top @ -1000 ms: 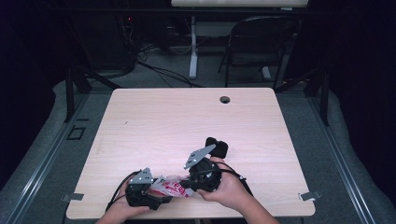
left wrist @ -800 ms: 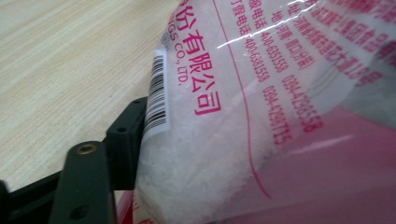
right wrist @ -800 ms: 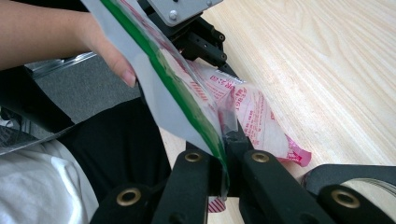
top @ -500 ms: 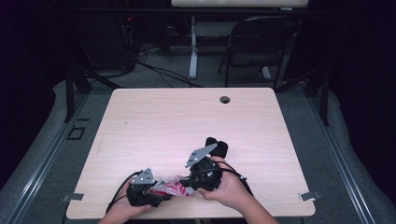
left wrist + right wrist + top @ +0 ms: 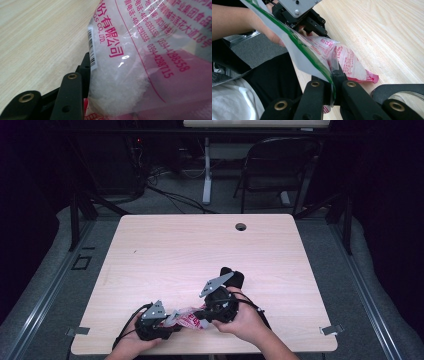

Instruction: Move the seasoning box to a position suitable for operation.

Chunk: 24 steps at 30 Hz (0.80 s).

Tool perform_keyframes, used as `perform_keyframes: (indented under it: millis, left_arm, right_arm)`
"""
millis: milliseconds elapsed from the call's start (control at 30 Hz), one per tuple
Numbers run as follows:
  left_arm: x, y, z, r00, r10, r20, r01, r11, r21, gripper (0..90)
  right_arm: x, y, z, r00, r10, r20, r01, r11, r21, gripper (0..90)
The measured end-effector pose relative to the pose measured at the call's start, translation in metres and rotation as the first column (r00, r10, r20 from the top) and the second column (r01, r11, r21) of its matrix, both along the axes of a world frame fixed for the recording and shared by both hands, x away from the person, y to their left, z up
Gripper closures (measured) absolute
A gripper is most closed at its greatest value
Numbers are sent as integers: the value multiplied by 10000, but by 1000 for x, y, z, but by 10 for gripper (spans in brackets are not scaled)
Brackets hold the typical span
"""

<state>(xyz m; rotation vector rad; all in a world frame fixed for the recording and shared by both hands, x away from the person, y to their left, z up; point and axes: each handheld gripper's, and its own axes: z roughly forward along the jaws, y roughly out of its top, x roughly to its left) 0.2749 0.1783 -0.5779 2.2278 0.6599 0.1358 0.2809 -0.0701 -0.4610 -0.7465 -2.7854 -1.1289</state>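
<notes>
Table (image 5: 200, 255) edge, lower centre of the high view: that is where I have both grippers on the packet (image 5: 189, 319), which is mostly hidden between them. My right gripper (image 5: 332, 75) is clamped on a green-edged clear bag (image 5: 294, 47) with the packet inside. My left gripper (image 5: 86, 67) has just been closing; one jaw lies against the packet, the other is cut off, so I cannot tell whether it grips. White granules and pink print are readable in the left gripper view.
</notes>
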Motion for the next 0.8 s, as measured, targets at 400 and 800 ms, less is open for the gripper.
perform_keyframes:
  millis: [400,800]
  left_arm:
    - [-2,-1,6,9963,511,695,-541,9977,420,612]
    - [-5,-6,13,9862,857,1418,-970,9925,746,626]
  right_arm:
    - [4,-3,-2,9995,-306,-98,308,9993,209,900]
    - [6,-9,-2,9981,-600,-142,606,9971,468,899]
